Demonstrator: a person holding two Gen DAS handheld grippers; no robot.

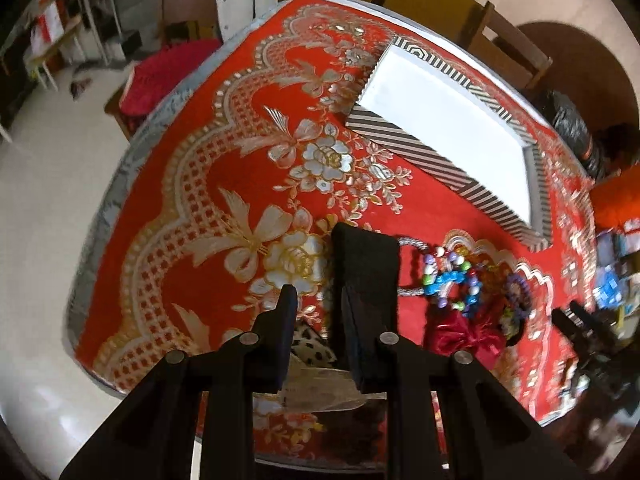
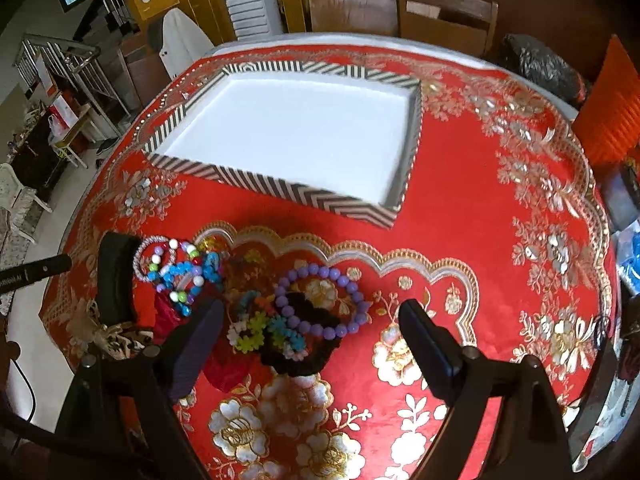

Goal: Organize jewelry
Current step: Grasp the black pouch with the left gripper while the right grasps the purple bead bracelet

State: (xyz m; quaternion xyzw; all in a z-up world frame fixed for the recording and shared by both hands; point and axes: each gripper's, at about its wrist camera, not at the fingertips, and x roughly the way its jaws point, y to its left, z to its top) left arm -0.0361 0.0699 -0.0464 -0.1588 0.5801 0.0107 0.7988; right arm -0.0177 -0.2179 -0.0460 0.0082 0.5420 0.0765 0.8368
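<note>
A pile of jewelry lies on the red floral tablecloth (image 2: pixel 460 208): a purple bead bracelet (image 2: pixel 320 300), a mixed blue and coloured bead bracelet (image 2: pixel 180 272), flower-bead bracelets (image 2: pixel 260 328) and a black scrunchie (image 2: pixel 304 356). The pile also shows in the left wrist view (image 1: pixel 460 280). A striped tray (image 2: pixel 224 176) with a white floor stands behind it, seen too in the left wrist view (image 1: pixel 420 156). My right gripper (image 2: pixel 312 340) is open, straddling the pile just above it. My left gripper (image 1: pixel 320 292) is open, left of the pile, over a leopard-print item (image 1: pixel 308 348).
A red pouch (image 1: pixel 464 340) lies beside the pile. Wooden chairs (image 2: pixel 444 12) stand behind the round table. A black bag (image 2: pixel 540 64) sits at the far right edge. A staircase and shelves stand to the left, off the table.
</note>
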